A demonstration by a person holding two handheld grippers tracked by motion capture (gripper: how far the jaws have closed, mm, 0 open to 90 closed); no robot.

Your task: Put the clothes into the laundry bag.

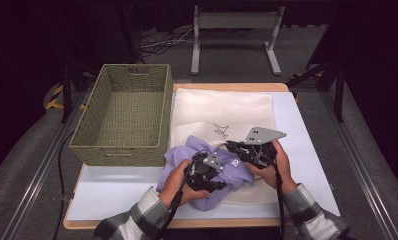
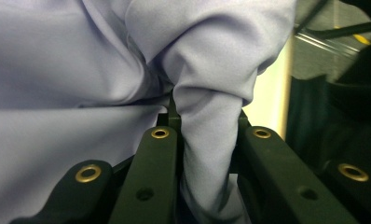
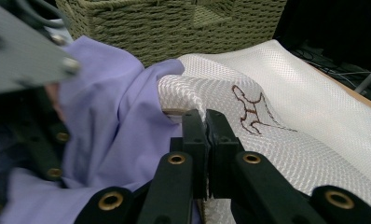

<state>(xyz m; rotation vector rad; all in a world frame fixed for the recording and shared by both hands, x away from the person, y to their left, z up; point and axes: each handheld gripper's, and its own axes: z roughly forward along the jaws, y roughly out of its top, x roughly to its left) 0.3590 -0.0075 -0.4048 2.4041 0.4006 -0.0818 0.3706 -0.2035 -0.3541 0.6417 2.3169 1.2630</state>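
Observation:
A crumpled purple garment (image 1: 237, 172) lies at the table's front centre, partly on a white textured cloth (image 1: 222, 107) that bears a small dark embroidered mark (image 3: 251, 109). My left gripper (image 1: 218, 180) rests on the garment, and its jaws (image 2: 207, 112) are shut on a bunched fold of the purple garment (image 2: 207, 140). Just to its right, my right gripper (image 1: 232, 147) points toward the basket. Its jaws (image 3: 205, 116) are pressed together on a raised edge of the white cloth (image 3: 193, 91), right beside the purple garment (image 3: 109, 107).
An olive woven basket (image 1: 87, 127) with nothing inside stands at the table's left, close behind the garment; its wall (image 3: 174, 23) rises just beyond the cloths. The table's front edge (image 1: 112, 222) runs near the person's plaid sleeves. A metal stand (image 1: 234, 22) is on the floor behind.

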